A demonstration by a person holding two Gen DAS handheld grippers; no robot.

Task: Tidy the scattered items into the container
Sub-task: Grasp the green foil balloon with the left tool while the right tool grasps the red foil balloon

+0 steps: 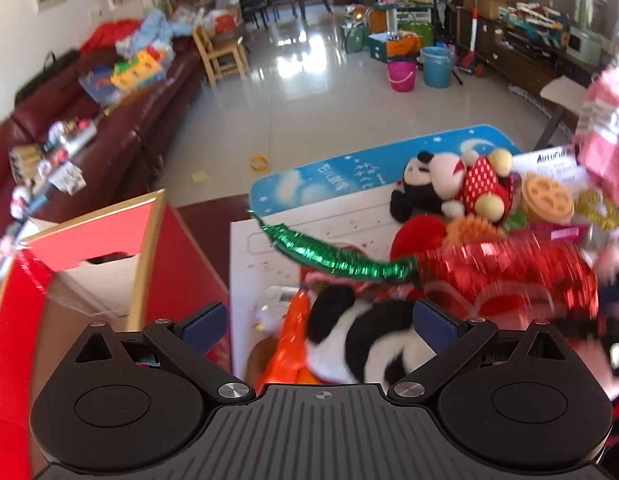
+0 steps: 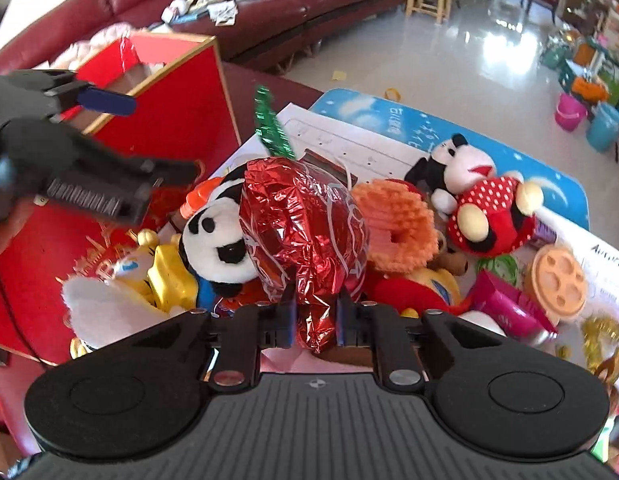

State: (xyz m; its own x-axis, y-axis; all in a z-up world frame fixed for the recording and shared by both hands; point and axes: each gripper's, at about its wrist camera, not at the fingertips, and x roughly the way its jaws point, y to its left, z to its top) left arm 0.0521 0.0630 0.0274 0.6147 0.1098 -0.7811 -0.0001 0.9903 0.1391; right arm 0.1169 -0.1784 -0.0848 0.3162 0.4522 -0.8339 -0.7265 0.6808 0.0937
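Overhead, the right gripper [image 2: 316, 322] has its jaws clamped on the crinkled tail of a red foil balloon [image 2: 305, 220], whose green foil stem [image 2: 271, 124] points up and away toward the red container box [image 2: 177, 92] at the left. The balloon hangs above a heap of toys on the counter [image 2: 373, 152]: a panda plush [image 2: 213, 240] just beside it, an orange knitted ring [image 2: 397, 220], a Minnie Mouse plush [image 2: 481, 204] and a yellow toy [image 2: 165, 276]. The left gripper [image 1: 318, 322] hovers with jaws apart over the panda plush [image 1: 361, 340], holding nothing, with the box [image 1: 109, 232] open to its left. Carrying the balloon well likely means keeping the grip on the bunched foil, lifting it clear of the pile so it drags nothing along, and swinging it left above the box rim before letting go. The foil looks light and springy, so it may pop back out.
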